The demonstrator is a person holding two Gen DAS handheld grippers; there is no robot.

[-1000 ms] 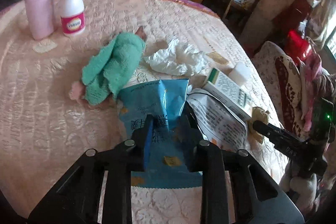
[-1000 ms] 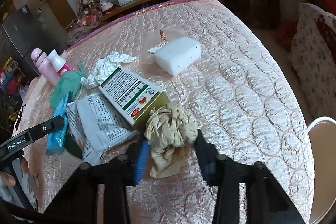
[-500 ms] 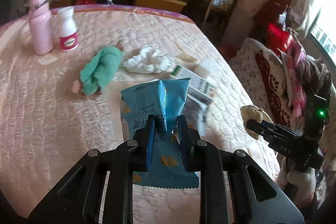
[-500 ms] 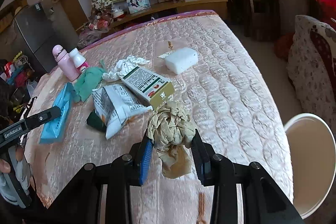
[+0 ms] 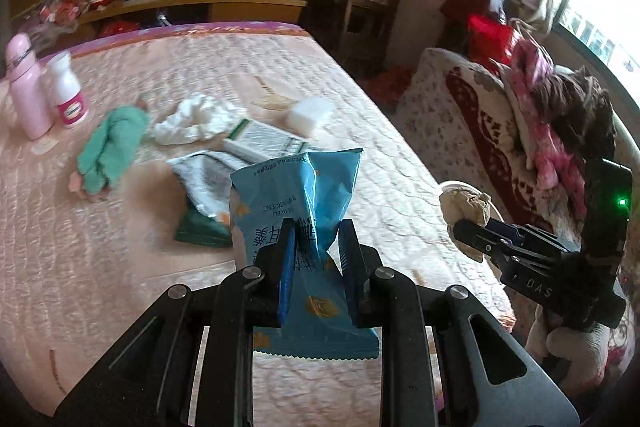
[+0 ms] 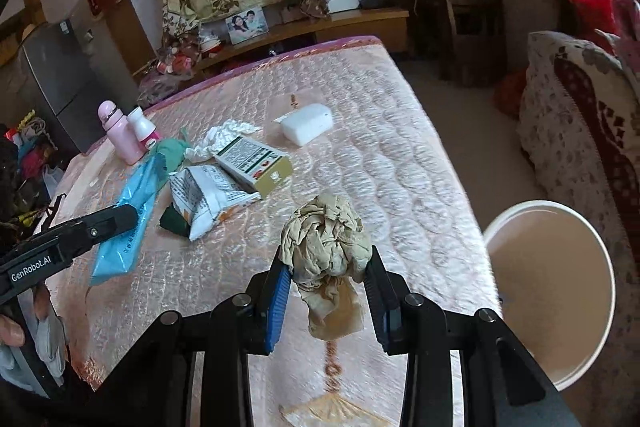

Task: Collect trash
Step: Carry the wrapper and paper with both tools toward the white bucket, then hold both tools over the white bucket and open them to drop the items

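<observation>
Two grippers each hold one piece of trash above the pink quilted bed.

The left gripper (image 5: 316, 247) is clamped on a blue snack wrapper (image 5: 298, 195), lifted clear of the bed (image 5: 80, 247). The right gripper (image 6: 326, 283) grasps a crumpled beige paper ball (image 6: 324, 239) near the bed's edge, beside a white bucket (image 6: 556, 291) on the floor. A green-white box (image 6: 252, 163), a white printed bag (image 6: 204, 199) and a white tissue (image 6: 228, 133) lie on the bed.
</observation>
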